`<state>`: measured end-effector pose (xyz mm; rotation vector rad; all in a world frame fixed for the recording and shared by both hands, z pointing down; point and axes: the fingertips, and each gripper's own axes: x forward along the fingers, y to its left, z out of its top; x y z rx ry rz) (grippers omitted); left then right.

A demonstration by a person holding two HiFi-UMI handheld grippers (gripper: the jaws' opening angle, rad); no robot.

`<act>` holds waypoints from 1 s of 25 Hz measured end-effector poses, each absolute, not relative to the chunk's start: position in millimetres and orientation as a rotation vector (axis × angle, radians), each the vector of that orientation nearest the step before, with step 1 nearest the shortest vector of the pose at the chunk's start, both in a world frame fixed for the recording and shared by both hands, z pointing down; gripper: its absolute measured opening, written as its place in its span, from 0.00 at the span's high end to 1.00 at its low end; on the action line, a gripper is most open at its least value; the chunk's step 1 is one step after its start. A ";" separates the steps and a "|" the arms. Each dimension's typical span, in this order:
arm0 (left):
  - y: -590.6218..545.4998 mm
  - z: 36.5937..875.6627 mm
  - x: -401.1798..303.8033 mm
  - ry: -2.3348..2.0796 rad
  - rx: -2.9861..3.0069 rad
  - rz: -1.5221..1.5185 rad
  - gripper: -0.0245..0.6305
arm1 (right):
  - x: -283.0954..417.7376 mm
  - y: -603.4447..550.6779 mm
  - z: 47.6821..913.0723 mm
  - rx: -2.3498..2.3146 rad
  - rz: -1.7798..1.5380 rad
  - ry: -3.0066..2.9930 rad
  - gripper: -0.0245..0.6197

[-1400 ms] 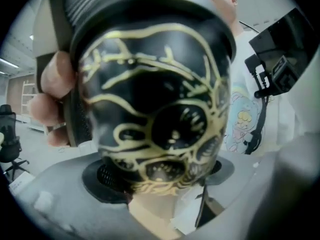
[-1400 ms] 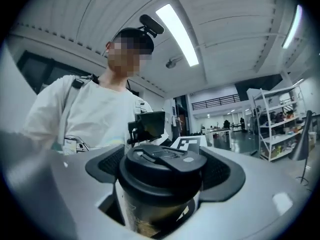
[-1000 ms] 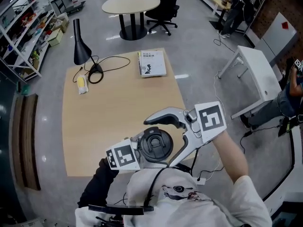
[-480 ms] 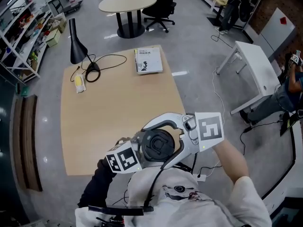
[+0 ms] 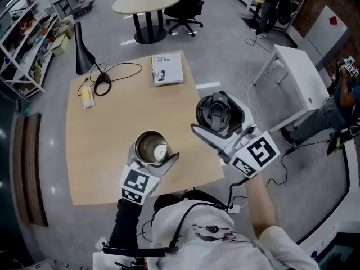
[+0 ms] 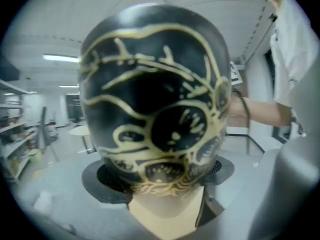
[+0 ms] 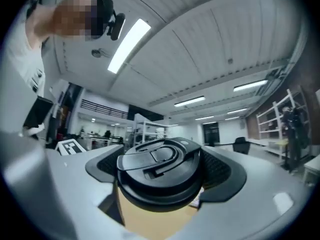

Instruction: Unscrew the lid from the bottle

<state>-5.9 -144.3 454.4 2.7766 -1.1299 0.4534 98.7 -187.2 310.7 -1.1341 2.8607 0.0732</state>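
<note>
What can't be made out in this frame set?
- Head view: inside the bottle, only glare; contents unclear.
- Head and right gripper views: underside and threads of the lid, turned away.
- Head view: print on the book, too small.
- Left gripper view: bottle's pattern detail, blurred.

surface: wooden table [image 5: 112,122] | on it: black lamp [image 5: 82,54], book [image 5: 167,69], yellow item [image 5: 86,96]

One bottle [image 5: 151,146], one lid [image 5: 216,112], one lamp [image 5: 83,54], one book [image 5: 166,69], one wooden table [image 5: 112,108], one round table [image 5: 145,0], one chair [image 5: 189,1]
</note>
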 end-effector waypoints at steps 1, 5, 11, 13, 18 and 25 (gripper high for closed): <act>-155.3 455.1 -23.2 -1.298 2.682 0.420 0.34 | 108.7 -191.6 320.8 -1.240 0.059 2.817 0.22; -176.3 450.0 -74.1 -1.715 2.372 0.288 0.34 | 133.2 -198.1 353.9 -1.451 0.012 2.734 0.22; -172.7 439.1 -80.8 -1.861 2.364 0.363 0.34 | 136.7 -193.9 386.5 -1.487 0.011 2.776 0.22; -170.6 434.0 -82.8 -1.869 2.370 0.344 0.34 | 138.5 -193.0 394.4 -1.506 -0.017 2.775 0.22; -169.1 425.0 -104.1 -1.880 2.373 0.344 0.34 | 128.6 -191.0 398.2 -1.536 -0.036 2.765 0.22; -172.7 423.9 -129.1 -1.867 2.369 0.347 0.34 | 107.5 -193.7 392.2 -1.526 -0.029 2.770 0.22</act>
